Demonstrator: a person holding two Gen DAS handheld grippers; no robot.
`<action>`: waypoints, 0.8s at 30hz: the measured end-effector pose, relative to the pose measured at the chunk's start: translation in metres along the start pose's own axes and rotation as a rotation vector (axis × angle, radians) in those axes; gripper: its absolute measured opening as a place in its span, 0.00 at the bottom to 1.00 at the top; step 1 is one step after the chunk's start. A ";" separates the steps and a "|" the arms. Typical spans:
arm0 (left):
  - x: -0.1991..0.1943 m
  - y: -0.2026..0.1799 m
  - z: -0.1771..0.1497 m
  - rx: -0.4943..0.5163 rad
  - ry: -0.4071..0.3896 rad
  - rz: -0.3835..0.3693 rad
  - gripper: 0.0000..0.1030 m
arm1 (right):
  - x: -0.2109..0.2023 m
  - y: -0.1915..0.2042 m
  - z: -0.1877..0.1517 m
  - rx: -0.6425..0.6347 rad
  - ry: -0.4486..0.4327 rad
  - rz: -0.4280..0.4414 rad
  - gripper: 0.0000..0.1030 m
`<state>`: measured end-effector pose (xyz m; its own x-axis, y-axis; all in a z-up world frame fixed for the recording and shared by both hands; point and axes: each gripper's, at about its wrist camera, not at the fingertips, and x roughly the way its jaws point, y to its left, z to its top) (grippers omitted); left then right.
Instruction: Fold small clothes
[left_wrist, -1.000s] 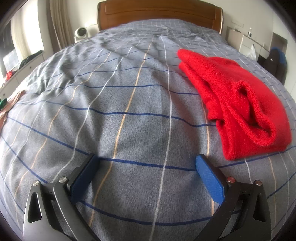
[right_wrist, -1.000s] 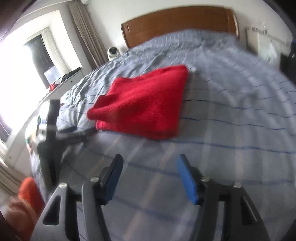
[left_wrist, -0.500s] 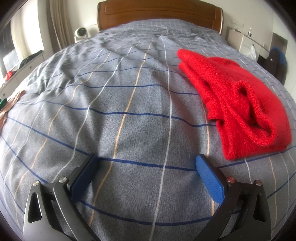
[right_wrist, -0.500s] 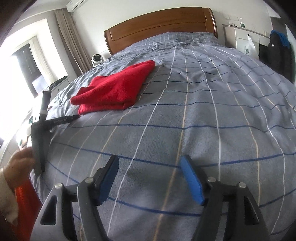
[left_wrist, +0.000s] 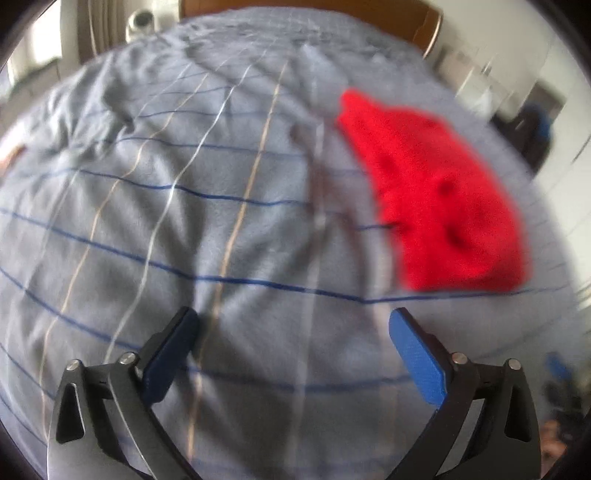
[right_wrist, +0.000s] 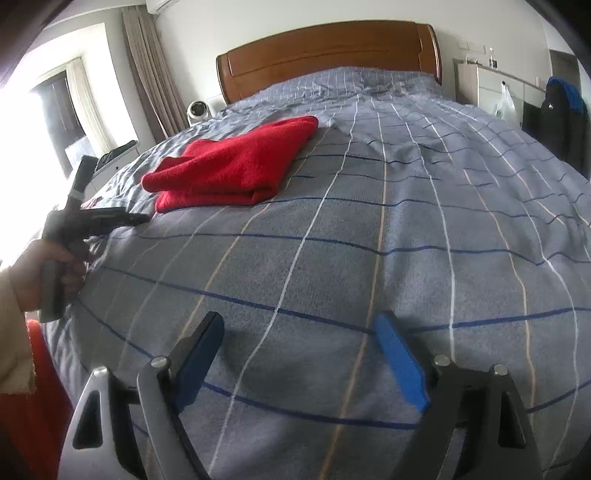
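Right hand-held gripper nearest the foot edge of the bed, jaws wide, holding nothing. Left hand-held gripper also wide and empty, over bare duvet; its view is motion-blurred. Red garment lies folded on the bed's left half, about midway up, well clear of both. From the left gripper it sits ahead and right; from the right gripper ahead and left. Long axis runs roughly foot-to-headboard, angled slightly. Left looks nearer. Judgement: fold looks done or nearly so.
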<state>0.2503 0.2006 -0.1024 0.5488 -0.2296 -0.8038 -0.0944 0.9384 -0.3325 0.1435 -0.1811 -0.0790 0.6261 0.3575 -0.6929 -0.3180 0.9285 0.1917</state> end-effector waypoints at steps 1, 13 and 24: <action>-0.014 0.001 0.004 -0.033 -0.033 -0.107 0.99 | -0.004 -0.003 0.005 0.019 -0.012 0.021 0.81; 0.061 -0.053 0.084 -0.019 0.100 -0.203 0.95 | 0.095 -0.028 0.176 0.242 0.042 0.250 0.81; 0.099 -0.069 0.097 -0.011 0.145 -0.195 0.31 | 0.237 0.005 0.201 0.273 0.247 0.246 0.48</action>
<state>0.3919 0.1385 -0.1116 0.4327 -0.4418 -0.7858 -0.0076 0.8699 -0.4932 0.4330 -0.0718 -0.1025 0.3561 0.5672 -0.7426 -0.2155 0.8232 0.5253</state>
